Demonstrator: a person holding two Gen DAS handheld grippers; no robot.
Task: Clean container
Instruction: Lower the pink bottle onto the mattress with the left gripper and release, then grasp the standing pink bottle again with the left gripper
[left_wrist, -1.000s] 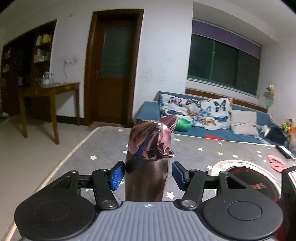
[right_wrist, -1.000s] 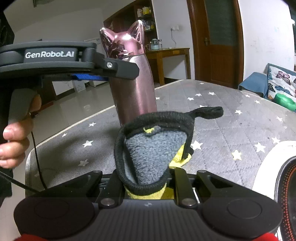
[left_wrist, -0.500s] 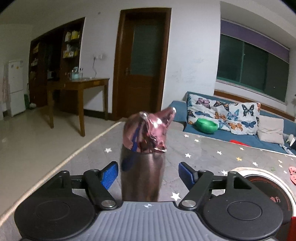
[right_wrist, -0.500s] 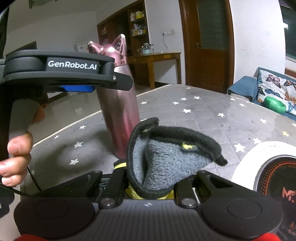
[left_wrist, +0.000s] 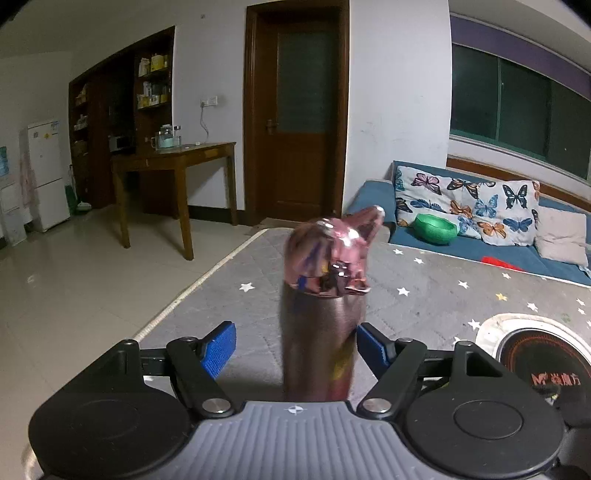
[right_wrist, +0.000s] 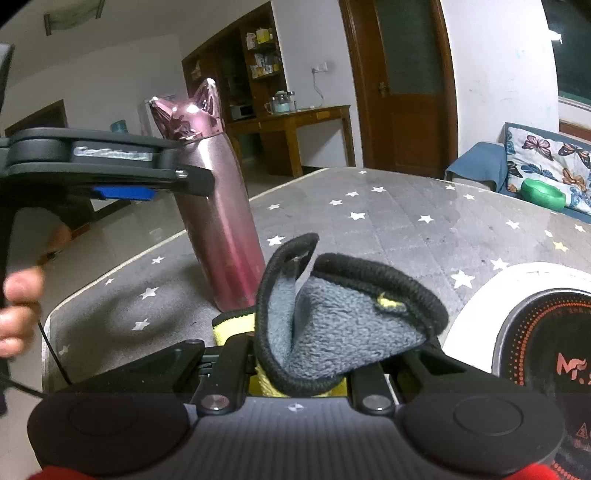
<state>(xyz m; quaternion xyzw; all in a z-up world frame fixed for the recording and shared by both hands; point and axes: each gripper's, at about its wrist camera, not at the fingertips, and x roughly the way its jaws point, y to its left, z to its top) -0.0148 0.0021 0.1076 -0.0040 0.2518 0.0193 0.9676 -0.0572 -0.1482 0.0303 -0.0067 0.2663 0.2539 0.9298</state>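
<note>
A pink metal bottle (left_wrist: 321, 332) with a cat-ear lid stands upright on the grey star-patterned table (left_wrist: 424, 295). My left gripper (left_wrist: 295, 347) is open, its blue pads (left_wrist: 218, 349) on either side of the bottle; the right pad looks close to or touching it. In the right wrist view the bottle (right_wrist: 221, 229) stands at the left, with the left gripper (right_wrist: 122, 192) beside it near the lid. My right gripper (right_wrist: 299, 365) is shut on a grey and yellow cloth (right_wrist: 332, 325) with black edging, just right of the bottle's base.
An induction cooker (left_wrist: 535, 365) sits on the table to the right and also shows in the right wrist view (right_wrist: 546, 354). The table's left edge (left_wrist: 192, 291) drops to a tiled floor. A sofa (left_wrist: 480, 236) with a green bowl lies beyond.
My left gripper has opened wider and swung left, so the bottle sits nearer its right pad. My right gripper with the cloth has drawn back from the bottle and to the right.
</note>
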